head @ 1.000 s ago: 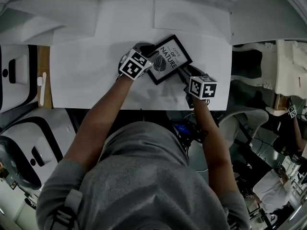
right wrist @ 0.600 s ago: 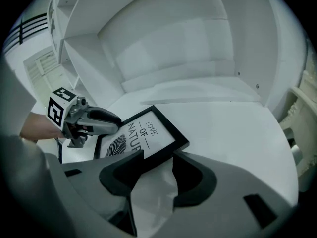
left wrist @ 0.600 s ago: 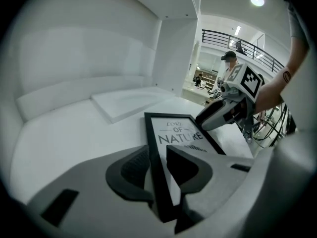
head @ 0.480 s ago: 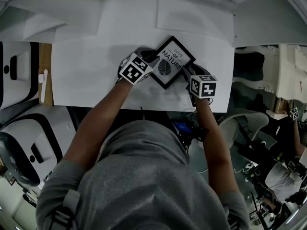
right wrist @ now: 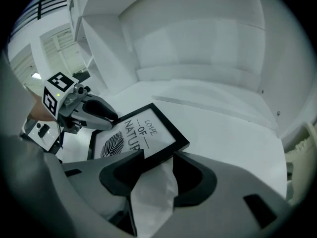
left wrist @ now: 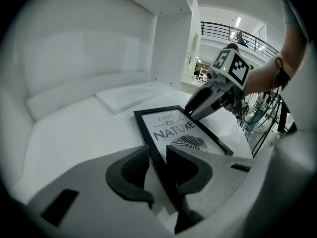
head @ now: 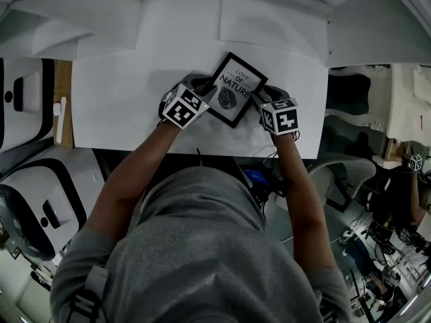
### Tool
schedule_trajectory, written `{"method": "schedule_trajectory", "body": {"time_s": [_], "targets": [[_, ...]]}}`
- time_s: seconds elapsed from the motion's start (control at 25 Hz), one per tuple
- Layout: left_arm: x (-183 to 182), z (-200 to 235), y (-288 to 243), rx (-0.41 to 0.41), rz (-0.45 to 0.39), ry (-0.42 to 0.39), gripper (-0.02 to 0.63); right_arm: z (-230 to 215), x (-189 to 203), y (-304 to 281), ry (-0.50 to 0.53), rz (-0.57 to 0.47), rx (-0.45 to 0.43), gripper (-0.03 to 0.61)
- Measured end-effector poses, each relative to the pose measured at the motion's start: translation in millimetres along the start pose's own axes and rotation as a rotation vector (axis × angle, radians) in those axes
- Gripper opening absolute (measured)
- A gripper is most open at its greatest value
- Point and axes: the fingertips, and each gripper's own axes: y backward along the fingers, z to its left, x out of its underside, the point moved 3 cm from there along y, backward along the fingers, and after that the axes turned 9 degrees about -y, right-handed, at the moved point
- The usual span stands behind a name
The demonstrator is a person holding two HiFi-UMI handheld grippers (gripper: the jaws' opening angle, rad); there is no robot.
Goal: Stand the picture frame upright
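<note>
The black rectangular picture frame, with a white print reading "LOVE OF NATURE" above a dark leaf, is face up on the white bench. It sits near the middle of the bench's front half, turned cornerwise to the bench edge and not upright. The two tools flank it, one at each side.

The left tool meets the frame's left edge. In the left gripper view that thin black edge runs straight into the narrow gap of the tool, one jaw over the glass and the other outside the rim, clamped on it.

The right tool is at the frame's right corner. In the right gripper view its jaws stand wider, and a white crinkled piece fills the gap from pad to pad just under that corner. What this piece is cannot be told.
</note>
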Motion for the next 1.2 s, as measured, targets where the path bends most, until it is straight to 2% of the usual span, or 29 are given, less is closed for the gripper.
{"method": "schedule_trajectory", "body": {"time_s": [0.32,0.52,0.92,1.2], "targets": [[14.2,-11.1,12.0,-0.017,-0.014,0.070,0.110,9.7,-3.3,-5.0,0.106,0.053,-0.058,0.192],[25.0,-20.3,22.7,-0.002,0.017,0.097,0.110,18.0,-7.2,-11.4,0.201,0.102,-0.090,0.192],[48.8,-32.6,50.4,-0.007,-0.009,0.242,0.104,48.9,-13.7,-23.4,0.346,0.163,-0.173,0.187],[59.5,-36.9,57.7,-0.021,-0.028,0.305,0.101,59.4,-11.5,-28.1,0.353,0.143,-0.193,0.169]]}}
